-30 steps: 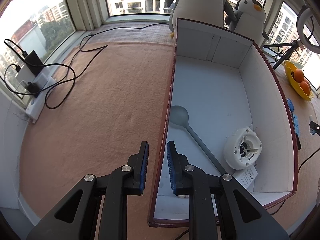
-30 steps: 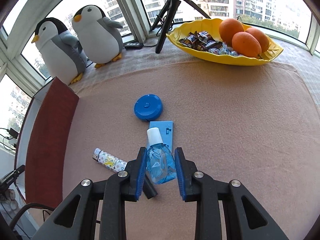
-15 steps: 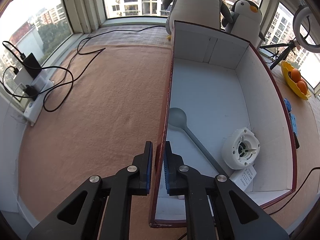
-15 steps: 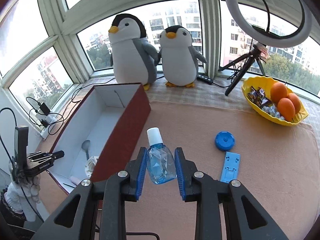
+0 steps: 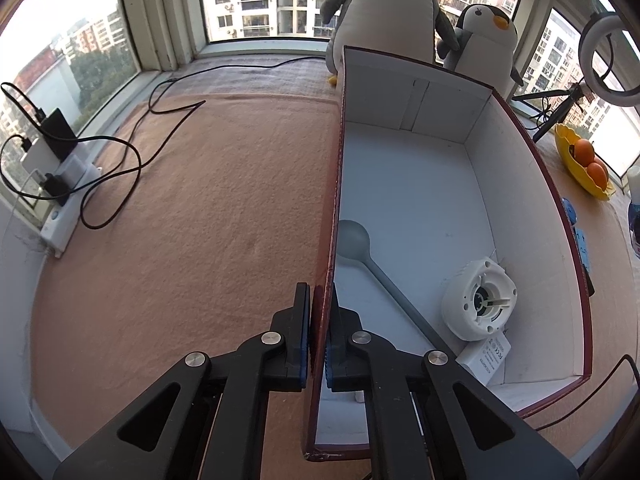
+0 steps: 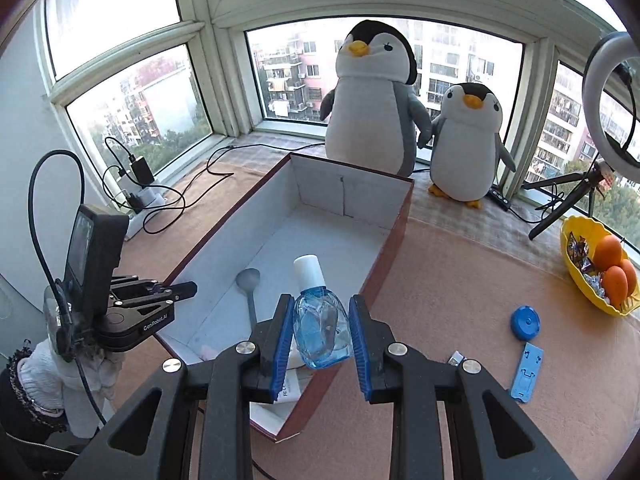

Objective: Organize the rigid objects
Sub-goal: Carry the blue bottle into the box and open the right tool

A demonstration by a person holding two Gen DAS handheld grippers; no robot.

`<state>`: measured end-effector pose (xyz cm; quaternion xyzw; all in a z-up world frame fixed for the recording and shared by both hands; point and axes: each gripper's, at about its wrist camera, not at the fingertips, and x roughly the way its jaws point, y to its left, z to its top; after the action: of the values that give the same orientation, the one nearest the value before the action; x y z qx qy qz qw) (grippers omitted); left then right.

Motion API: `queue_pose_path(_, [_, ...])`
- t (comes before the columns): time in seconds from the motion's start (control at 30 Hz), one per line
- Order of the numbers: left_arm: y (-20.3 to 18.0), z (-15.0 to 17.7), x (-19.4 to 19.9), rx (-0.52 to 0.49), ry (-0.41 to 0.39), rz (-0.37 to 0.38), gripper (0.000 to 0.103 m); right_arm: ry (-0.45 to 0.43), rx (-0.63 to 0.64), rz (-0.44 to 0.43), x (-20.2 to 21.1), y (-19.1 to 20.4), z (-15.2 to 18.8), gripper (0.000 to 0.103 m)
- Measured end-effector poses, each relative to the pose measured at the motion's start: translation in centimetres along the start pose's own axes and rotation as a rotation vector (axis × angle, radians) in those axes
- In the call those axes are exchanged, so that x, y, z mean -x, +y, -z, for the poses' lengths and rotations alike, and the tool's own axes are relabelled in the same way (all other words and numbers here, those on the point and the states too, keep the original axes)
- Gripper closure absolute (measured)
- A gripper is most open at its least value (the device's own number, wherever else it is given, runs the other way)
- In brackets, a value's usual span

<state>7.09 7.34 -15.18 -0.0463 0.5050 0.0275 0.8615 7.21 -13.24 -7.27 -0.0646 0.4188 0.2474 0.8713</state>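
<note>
A dark red box with a white inside (image 5: 416, 184) stands open on the tan mat. It also shows in the right wrist view (image 6: 344, 200). My left gripper (image 5: 319, 340) is shut on the box's left wall near its front corner. It shows at the left of the right wrist view (image 6: 188, 290). Inside the box lie a grey spoon (image 5: 356, 244), a white round device (image 5: 478, 304) and a white adapter (image 5: 486, 358). My right gripper (image 6: 320, 336) is shut on a clear blue bottle with a white cap (image 6: 320, 320), held above the box's near right wall.
Two plush penguins (image 6: 372, 108) stand behind the box. A yellow bowl with oranges and sweets (image 6: 600, 272), a blue round case (image 6: 525, 322) and a blue flat holder (image 6: 526, 372) lie on the mat at the right. A power strip with cables (image 5: 60, 168) sits at the left.
My left gripper closed from open onto the box's left wall. My right gripper lifted the blue bottle off the mat and carried it left, over the box's right wall.
</note>
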Motion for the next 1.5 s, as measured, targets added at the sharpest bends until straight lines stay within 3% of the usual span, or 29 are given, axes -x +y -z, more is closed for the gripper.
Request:
queue_pose_path(0.63, [0.1, -0.1, -0.1, -0.019, -0.009, 0.023, 0.098, 0.071, 0.025, -0.006, -3.8, 4.1, -0.1, 0.078])
queue_pose_path(1.5, [0.2, -0.1, -0.1, -0.016, -0.010, 0.029, 0.098, 0.139, 0.014, -0.036, -6.3, 4.8, 0.5, 0.077])
